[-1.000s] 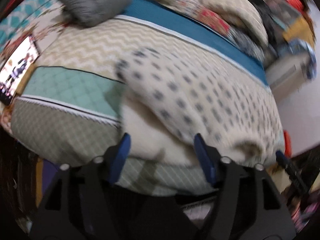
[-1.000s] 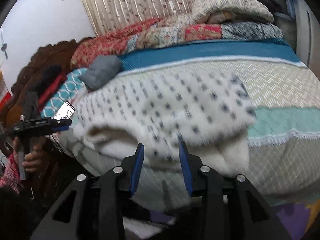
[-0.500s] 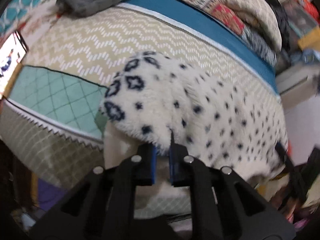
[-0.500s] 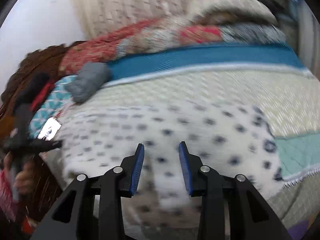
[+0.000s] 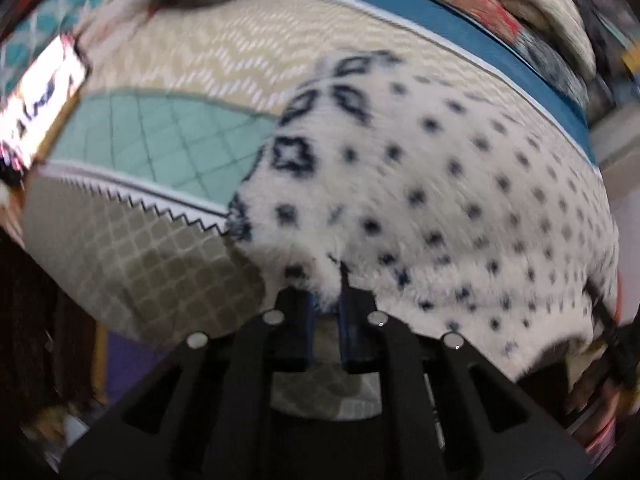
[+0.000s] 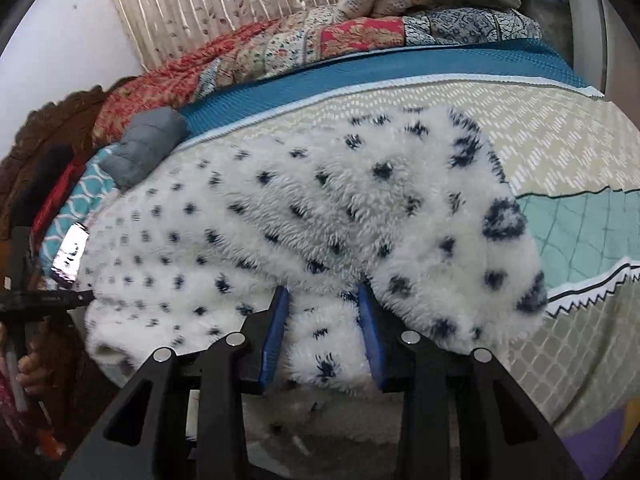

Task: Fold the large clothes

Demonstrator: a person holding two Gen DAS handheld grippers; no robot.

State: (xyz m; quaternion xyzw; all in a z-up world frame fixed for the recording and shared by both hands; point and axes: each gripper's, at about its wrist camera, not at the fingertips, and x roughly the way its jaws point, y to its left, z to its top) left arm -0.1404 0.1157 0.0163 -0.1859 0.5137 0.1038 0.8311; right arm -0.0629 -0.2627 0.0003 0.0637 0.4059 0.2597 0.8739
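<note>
A white fleece garment dotted with dark blue was spread on the patterned bedspread, its long axis running along the near edge of the bed. In the left wrist view, the left gripper was seen with its jaws pressed together on a tuft of the garment's near hem; that view was blurred. The clamp was not shown in the right wrist view, where the same garment was sharp and a folded flap with larger blue marks was seen lying toward the teal panel of the bedspread. There the right gripper was seen with its jaws apart, fleece lying between the blue pads. A lit phone and a grey pillow were seen beyond the garment's far end. Folded quilts were stacked along the far side.
</note>
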